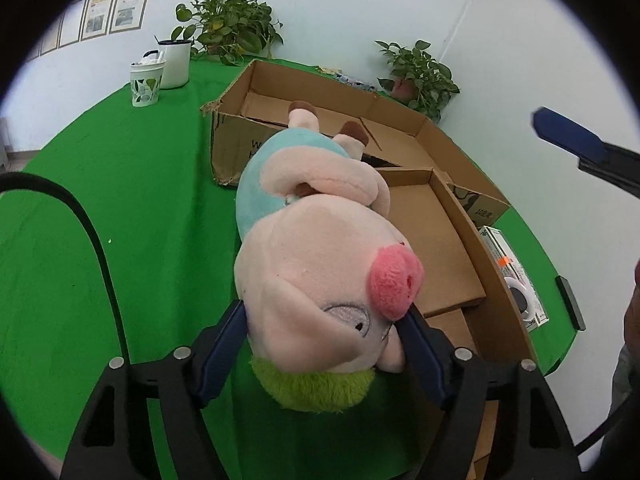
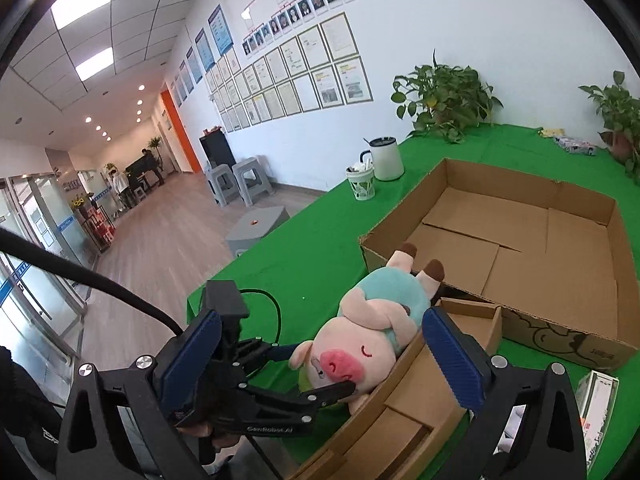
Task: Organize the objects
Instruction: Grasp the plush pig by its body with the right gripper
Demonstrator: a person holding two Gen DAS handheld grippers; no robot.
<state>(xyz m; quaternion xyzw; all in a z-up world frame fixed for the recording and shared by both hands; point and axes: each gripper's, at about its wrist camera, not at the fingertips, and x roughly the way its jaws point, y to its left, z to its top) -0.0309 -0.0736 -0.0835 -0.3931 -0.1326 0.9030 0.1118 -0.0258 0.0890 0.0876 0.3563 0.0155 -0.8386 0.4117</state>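
A plush pig (image 1: 312,264) with a teal body, a pink snout and a green tuft lies on the green tablecloth (image 1: 120,220). Its feet rest against a large open cardboard box (image 1: 228,140) and its head lies by a smaller box (image 1: 424,232). My left gripper (image 1: 324,308) is shut on the pig's head, one blue pad on each side. The right wrist view shows the same grip: the left gripper (image 2: 320,368) on the pig (image 2: 380,308). My right gripper (image 2: 320,314) stands wide open above it, holding nothing. One of its fingers (image 1: 568,136) shows at the right.
The large box (image 2: 400,220) is empty inside. A white mug (image 2: 386,158) and a patterned cup (image 2: 362,184) stand at the far table corner, with potted plants (image 2: 444,96) behind. A packaged item (image 1: 516,276) lies right of the smaller box (image 2: 404,400). The table's edge drops off at left.
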